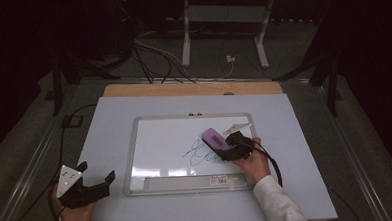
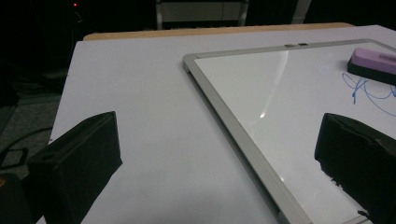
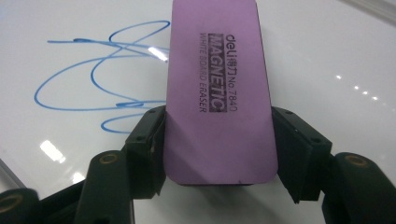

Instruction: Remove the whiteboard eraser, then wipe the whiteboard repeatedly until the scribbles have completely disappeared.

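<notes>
The purple rectangular magnetic whiteboard eraser [image 3: 218, 88] lay flat on the silver-framed white whiteboard [image 1: 136, 158], just beside a blue looping marker scribble [image 3: 100, 79], near the board's right side. The right tool [image 3: 218, 149] clamped it across its width, both black jaws pressed against the eraser's long edges. The whiteboard rested on the white table [image 1: 100, 129]. The left tool [image 1: 94, 177] sat held above the table's near left corner, well apart from the board, its jaws spread wide with nothing between them.
</notes>
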Action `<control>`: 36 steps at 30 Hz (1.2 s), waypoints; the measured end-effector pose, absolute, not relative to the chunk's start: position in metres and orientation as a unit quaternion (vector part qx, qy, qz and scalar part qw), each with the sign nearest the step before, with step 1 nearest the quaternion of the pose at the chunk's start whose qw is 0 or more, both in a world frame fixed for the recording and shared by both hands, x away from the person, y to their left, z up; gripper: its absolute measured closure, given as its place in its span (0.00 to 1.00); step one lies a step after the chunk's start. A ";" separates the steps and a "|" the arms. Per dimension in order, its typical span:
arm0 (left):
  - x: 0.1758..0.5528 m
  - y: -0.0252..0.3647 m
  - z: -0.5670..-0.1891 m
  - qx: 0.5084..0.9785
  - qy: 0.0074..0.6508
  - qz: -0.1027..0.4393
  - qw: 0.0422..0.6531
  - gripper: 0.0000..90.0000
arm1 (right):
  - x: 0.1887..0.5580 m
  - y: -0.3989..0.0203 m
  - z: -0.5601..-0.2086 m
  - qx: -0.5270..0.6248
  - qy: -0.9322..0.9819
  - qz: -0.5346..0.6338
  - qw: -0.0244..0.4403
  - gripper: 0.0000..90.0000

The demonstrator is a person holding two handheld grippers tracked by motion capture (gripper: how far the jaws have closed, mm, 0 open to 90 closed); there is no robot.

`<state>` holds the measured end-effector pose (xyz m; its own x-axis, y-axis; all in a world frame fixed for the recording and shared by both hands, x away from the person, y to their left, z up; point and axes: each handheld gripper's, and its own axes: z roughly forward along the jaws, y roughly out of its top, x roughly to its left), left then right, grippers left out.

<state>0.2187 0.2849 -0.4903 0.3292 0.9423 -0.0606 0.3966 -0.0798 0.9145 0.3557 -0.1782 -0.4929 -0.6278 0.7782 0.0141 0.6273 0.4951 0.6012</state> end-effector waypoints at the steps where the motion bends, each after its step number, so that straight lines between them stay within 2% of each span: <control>1: 0.219 0.285 -0.490 0.672 0.498 0.296 0.461 0.01 | 0.355 -0.179 -0.493 0.411 0.854 0.290 0.131 0.45; 6: 0.219 0.284 -0.490 0.672 0.498 0.296 0.461 0.01 | 0.355 -0.179 -0.493 0.405 0.857 0.291 0.132 0.43; 9: 0.219 0.285 -0.490 0.672 0.498 0.296 0.461 0.01 | 0.355 -0.180 -0.493 0.405 0.858 0.292 0.120 0.23; 12: 0.219 0.284 -0.491 0.673 0.498 0.296 0.461 0.01 | 0.350 -0.179 -0.488 0.404 0.852 0.292 0.158 0.16; 13: 0.219 0.284 -0.491 0.672 0.498 0.296 0.461 0.01 | 0.350 -0.179 -0.486 0.404 0.850 0.297 0.162 0.16; 16: 0.219 0.284 -0.491 0.672 0.498 0.296 0.461 0.01 | 0.352 -0.180 -0.478 0.403 0.847 0.306 0.163 0.04; 19: 0.220 0.284 -0.491 0.674 0.498 0.295 0.460 0.01 | 0.354 -0.180 -0.473 0.403 0.845 0.309 0.166 0.01; 26: 0.220 0.283 -0.491 0.675 0.495 0.295 0.460 0.01 | 0.363 -0.173 -0.465 0.402 0.840 0.320 0.174 0.01; 34: 0.222 0.284 -0.491 0.675 0.495 0.294 0.461 0.01 | 0.376 -0.166 -0.478 0.412 0.843 0.307 0.157 0.02; 36: 0.222 0.283 -0.491 0.676 0.495 0.293 0.461 0.01 | 0.378 -0.166 -0.483 0.415 0.845 0.300 0.154 0.05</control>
<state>0.2215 0.2828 -0.4912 0.3395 0.9386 -0.0608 0.3986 -0.0850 0.9132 0.3780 -0.1661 -0.4826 -0.6078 0.7940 -0.0108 0.6094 0.4751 0.6347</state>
